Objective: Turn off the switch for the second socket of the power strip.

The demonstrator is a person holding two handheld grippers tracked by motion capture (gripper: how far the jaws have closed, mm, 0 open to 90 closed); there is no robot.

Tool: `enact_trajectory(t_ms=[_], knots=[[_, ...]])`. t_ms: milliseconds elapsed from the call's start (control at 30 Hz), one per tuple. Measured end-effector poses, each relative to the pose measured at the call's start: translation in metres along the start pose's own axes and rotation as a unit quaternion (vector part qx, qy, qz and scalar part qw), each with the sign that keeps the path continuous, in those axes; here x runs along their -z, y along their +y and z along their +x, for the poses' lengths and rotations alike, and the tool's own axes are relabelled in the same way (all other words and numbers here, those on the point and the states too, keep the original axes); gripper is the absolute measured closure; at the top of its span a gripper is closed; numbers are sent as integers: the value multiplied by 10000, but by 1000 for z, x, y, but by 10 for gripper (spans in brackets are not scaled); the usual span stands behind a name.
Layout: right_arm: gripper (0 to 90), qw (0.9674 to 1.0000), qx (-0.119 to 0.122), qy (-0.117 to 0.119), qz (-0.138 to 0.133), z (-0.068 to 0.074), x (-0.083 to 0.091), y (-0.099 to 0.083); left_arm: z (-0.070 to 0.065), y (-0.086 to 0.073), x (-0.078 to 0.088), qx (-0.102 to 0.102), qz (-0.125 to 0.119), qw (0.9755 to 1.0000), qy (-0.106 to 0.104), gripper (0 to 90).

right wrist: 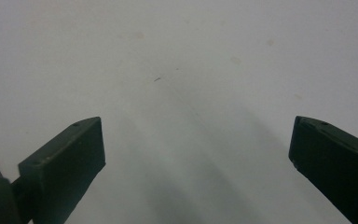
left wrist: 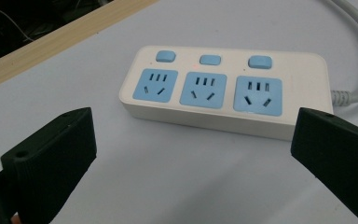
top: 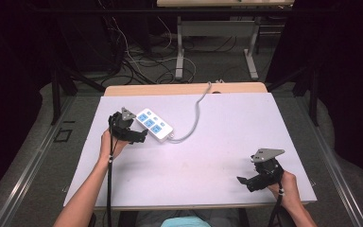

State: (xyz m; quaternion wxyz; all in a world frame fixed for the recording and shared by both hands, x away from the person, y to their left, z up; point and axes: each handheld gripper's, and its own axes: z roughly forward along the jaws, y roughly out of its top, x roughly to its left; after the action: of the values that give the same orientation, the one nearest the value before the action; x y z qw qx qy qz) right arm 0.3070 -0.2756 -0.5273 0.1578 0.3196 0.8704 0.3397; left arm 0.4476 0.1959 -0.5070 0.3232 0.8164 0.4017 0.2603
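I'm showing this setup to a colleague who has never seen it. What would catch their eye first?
Probably the white power strip with three blue sockets and three blue switches, lying at the far left of the white table, its grey cable running toward the far edge. The left tool sits just in front of it, jaws wide open. The right tool, also open, rests over bare table at the near right.

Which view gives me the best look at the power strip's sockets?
The left gripper view: the power strip sits close ahead of the open left gripper, with three blue sockets and switches clear. The high view shows it small. The right gripper view faces bare table.
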Motion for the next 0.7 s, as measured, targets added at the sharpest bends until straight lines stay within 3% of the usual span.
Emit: enact_trajectory(t_ms=[33, 367, 700], knots=[[31, 10000, 44, -20, -19, -1, 0, 0, 1, 3, -3, 55, 43, 9999, -77, 14], [32, 10000, 12, -1, -11, -1, 0, 0, 4, 14, -15, 123, 77, 9999, -86, 5], [32, 10000, 30, 8, -42, -1, -2, 0, 5, 23, -33, 49, 109, 9999, -16, 0]])
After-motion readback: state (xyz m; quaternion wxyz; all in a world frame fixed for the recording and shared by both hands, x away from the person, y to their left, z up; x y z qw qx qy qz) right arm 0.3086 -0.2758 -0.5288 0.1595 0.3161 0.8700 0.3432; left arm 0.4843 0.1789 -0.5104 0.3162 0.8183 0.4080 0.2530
